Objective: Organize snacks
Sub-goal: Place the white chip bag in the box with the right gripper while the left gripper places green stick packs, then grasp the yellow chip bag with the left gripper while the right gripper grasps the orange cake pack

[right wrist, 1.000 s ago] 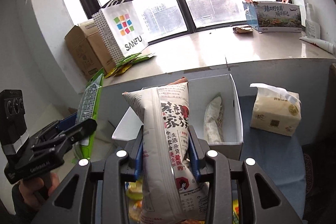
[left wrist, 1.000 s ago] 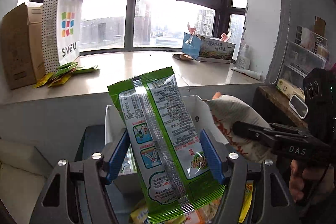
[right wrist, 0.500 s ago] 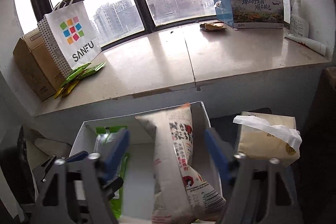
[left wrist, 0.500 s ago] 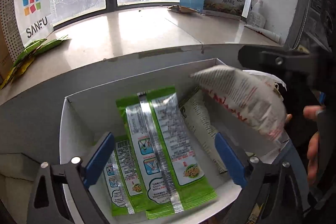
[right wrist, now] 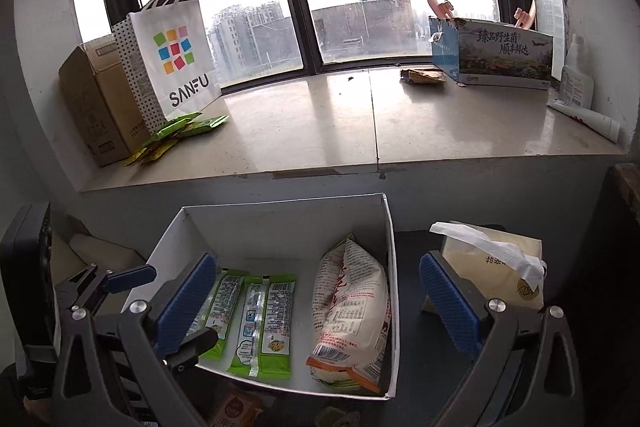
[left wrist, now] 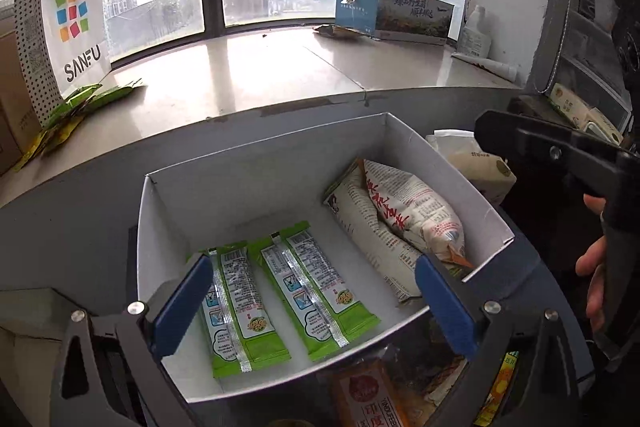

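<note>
Both my left gripper (left wrist: 312, 303) and right gripper (right wrist: 316, 303) hang wide and empty over the white box (left wrist: 448, 167), green packets (left wrist: 316, 279) flat inside, rice-cracker bag (right wrist: 352, 307) seemingly propped against its wall, so it may slump.

The left gripper (left wrist: 312, 303) points steeply downward, its blue-padded jaws spread wide with nothing pressed between them. The right gripper (right wrist: 316, 303) tilts down less steeply, its jaws equally wide and empty. Both have just been opening. The person's right hand (left wrist: 596, 267) wraps the right gripper's handle, fingers curled around it.
</note>
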### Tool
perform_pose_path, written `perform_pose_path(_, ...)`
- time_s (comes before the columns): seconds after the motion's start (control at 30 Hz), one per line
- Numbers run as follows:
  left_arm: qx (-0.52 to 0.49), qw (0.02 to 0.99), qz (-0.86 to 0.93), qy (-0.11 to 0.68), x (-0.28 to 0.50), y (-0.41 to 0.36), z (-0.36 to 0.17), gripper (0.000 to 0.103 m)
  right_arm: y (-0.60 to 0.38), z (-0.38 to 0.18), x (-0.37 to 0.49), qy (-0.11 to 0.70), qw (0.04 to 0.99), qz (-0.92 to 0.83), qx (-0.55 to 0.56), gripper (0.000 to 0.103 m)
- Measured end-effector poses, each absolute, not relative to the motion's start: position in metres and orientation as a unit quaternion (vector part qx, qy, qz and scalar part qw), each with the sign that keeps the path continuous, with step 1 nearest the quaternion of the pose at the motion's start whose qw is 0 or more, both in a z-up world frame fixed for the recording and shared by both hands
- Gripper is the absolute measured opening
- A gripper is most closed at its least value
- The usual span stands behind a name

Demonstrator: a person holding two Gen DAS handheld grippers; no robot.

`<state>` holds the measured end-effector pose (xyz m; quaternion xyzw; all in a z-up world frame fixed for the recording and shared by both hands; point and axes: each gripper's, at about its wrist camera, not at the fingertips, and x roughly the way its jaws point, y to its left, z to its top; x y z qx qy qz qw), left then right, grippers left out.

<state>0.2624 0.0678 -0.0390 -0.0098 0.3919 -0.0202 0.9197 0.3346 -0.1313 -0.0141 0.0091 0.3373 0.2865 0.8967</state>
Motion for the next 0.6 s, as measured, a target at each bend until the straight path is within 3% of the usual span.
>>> perform_pose_path(0.3,-0.028,0.937,-0.038,0.346,0.161,0.055,-0.014,0.103,-0.168,-0.006,0.247,0.307,0.891,0.335,-0.020,0.103)
perform_pose_path(0.6,-0.043,0.931,-0.050,0.359,0.064,0.037,-0.042,0.103,-0.210,-0.023,0.162,0.305,0.882,0.356,-0.040,0.103)
